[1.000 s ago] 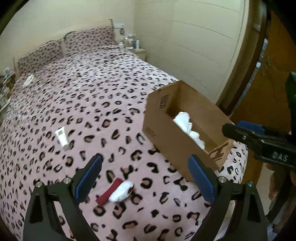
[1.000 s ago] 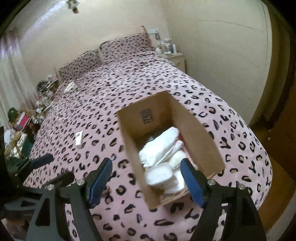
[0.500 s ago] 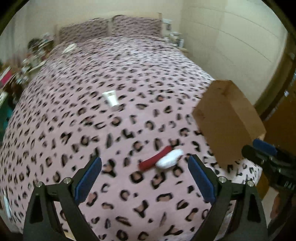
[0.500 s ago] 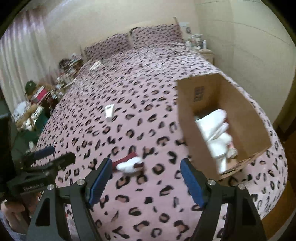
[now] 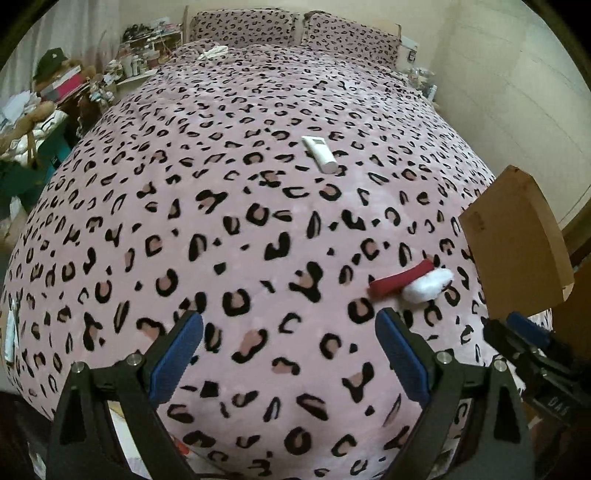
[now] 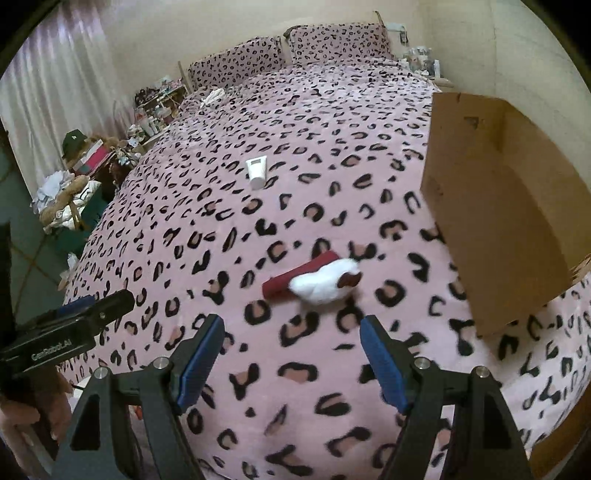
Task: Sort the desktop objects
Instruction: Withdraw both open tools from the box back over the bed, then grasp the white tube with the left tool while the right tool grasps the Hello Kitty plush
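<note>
A dark red strip [image 5: 400, 282] [image 6: 299, 273] lies on the leopard-print bed with a white bundle [image 5: 428, 286] [image 6: 323, 282] against its right end. Farther up the bed lies a white tube [image 5: 318, 154] [image 6: 256, 170]. A brown cardboard box [image 5: 517, 240] [image 6: 491, 206] stands at the right edge of the bed. My left gripper [image 5: 290, 350] hovers open over the blanket, left of and nearer than the bundle. My right gripper [image 6: 291, 350] is open too, just short of the bundle, with nothing between its fingers. In the left wrist view it [image 5: 517, 332] shows low right, below the box.
Two pillows [image 5: 295, 26] lie at the head of the bed, with a white item [image 5: 214, 51] in front of them. Cluttered shelves and bags [image 5: 55, 107] crowd the left side. A nightstand with bottles [image 6: 421, 59] stands far right beside the wall. A hand [image 6: 22, 410] holds the left gripper.
Both grippers have swung left away from the box and sunk toward the blanket. The red strip and white bundle now sit just ahead of the right gripper. Jaws have stayed open.
</note>
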Action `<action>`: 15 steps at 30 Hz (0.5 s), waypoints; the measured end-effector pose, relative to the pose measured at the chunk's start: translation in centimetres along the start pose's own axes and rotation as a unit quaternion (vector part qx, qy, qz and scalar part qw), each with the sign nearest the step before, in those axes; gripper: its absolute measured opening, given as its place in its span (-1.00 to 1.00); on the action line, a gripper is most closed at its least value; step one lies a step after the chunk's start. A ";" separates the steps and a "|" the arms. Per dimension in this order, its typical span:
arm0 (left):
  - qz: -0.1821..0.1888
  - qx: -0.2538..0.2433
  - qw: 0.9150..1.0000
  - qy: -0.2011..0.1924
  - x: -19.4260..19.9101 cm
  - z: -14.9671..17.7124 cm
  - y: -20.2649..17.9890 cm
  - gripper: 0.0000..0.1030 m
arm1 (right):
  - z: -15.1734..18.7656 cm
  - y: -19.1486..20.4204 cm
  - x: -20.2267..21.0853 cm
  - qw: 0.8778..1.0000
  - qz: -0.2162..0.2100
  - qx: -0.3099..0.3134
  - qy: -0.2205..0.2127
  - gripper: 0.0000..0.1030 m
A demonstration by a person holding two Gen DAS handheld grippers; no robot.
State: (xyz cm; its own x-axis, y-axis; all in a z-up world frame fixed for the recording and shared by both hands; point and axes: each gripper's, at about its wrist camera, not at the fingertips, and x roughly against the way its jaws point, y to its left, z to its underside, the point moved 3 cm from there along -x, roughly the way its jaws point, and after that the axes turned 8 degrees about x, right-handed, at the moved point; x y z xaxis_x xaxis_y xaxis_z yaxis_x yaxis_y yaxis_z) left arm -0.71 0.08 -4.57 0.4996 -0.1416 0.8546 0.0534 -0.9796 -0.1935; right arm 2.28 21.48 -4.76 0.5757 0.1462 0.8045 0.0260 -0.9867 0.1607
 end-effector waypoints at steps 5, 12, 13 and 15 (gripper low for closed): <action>0.002 0.006 1.000 0.000 -0.5 -0.3 0.6 0.86 | 0.6 0.3 -1.7 1.000 0.016 -0.008 0.013 0.51; 0.033 0.010 0.999 0.011 -3.8 -4.9 -0.4 0.86 | 1.5 -1.0 -5.1 0.998 0.030 -0.047 0.040 0.52; 0.038 0.010 0.999 0.014 -4.4 -5.7 -0.6 0.86 | 1.5 -1.2 -5.5 0.997 0.027 -0.054 0.042 0.51; 0.048 0.013 0.999 0.020 -6.4 -8.4 -1.4 0.86 | 1.3 -1.9 -6.6 0.996 0.018 -0.076 0.042 0.52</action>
State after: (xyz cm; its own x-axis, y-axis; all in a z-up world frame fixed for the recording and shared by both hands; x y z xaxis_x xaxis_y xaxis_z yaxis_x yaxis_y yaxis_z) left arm -11.19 1.15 -5.70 0.4694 -0.2397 0.8498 0.0309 -0.9574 -0.2872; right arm -0.54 22.26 -11.13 0.5029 0.1231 0.8556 -0.1201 -0.9702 0.2103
